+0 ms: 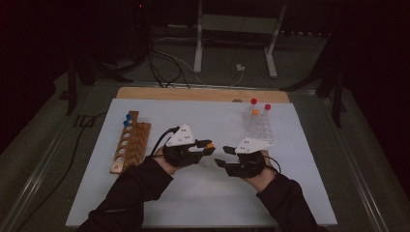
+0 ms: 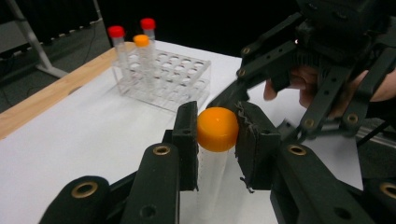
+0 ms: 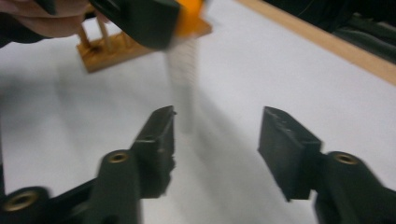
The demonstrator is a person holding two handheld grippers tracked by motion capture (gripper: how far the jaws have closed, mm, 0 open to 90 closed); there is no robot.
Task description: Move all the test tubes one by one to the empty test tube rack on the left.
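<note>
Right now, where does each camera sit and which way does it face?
High view: above the person's side, looking forward and down at the table; forearms, left gripper and right gripper show.
Left gripper view: along its jaws, shut on the orange-capped tube, toward the clear rack.
Right gripper view: along its open jaws toward the wooden rack.
Shared: both gripper views see the tube.

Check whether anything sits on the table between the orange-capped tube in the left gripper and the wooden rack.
Nothing visible blocks it. The left gripper holds the clear orange-capped tube above the white sheet; the brown wooden rack lies to its left across bare sheet. The right gripper, jaws open, is on the opposite side.
</note>
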